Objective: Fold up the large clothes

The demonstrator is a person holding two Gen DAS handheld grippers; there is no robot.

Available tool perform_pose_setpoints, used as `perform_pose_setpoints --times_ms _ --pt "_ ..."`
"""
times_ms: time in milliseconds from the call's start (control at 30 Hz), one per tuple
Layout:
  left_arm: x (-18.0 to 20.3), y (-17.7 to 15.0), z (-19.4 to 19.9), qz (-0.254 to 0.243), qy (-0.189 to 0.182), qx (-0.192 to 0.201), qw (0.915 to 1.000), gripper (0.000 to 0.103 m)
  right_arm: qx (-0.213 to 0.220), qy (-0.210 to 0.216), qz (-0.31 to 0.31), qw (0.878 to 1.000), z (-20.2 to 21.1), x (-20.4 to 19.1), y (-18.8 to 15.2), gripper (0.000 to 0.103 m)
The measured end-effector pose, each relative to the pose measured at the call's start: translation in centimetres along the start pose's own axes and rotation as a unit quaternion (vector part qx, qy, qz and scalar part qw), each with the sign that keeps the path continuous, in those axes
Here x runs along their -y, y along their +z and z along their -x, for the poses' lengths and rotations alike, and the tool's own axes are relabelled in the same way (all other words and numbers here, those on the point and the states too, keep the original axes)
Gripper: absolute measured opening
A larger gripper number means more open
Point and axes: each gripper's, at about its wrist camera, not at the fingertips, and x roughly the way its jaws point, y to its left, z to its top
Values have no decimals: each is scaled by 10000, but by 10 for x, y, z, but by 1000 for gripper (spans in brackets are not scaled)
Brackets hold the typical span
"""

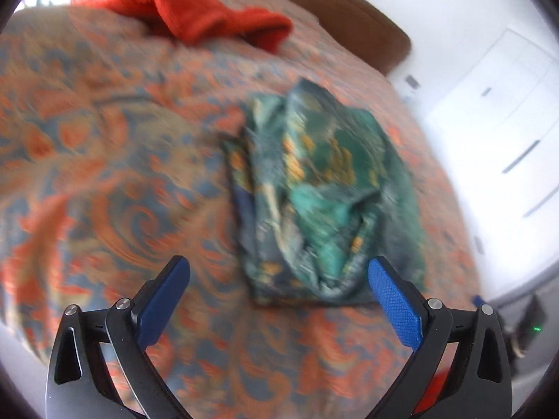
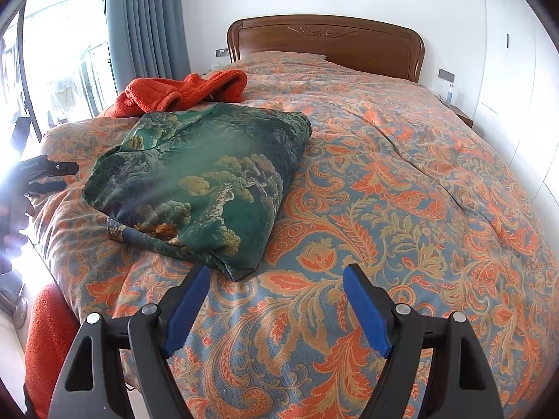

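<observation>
A green patterned garment [image 2: 206, 181] lies folded into a thick bundle on the bed's orange and blue paisley cover [image 2: 401, 216]. The left wrist view shows the same garment [image 1: 314, 188], blurred, just beyond the blue pads. My left gripper [image 1: 279, 269] hangs open over the cover with nothing between its fingers. My right gripper [image 2: 276, 276] is open too, empty, just short of the bundle's near corner. The left gripper [image 2: 49, 171] also shows at the far left edge of the right wrist view. An orange fleece garment [image 2: 181, 94] lies crumpled behind the green bundle.
A wooden headboard [image 2: 325, 42] stands at the far end of the bed. Grey curtains [image 2: 146, 28] and a bright window are at the left. White wardrobe doors [image 1: 496, 111] line the right wall. More orange fabric [image 2: 49, 342] hangs off the bed's near left edge.
</observation>
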Motion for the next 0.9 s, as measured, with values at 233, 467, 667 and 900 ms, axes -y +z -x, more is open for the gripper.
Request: perform_pose_setpoints --times_ms 233,467,667,900 --pt "-6 48 -13 340 -976 243 9943 102 112 261 -217 9994 5 6 6 81" --pt "-37 62 -101 578 -655 -784 9931 102 110 712 -839 9939 -10 18 32 81" --pt "-46 58 -144 953 -1253 -1152 9808 103 -103 1255 -1077 9862 -56 28 59 81" --pt "-45 56 -173 800 -1158 -1340 9809 103 -1046 2293 -1896 9489 -163 54 71 81"
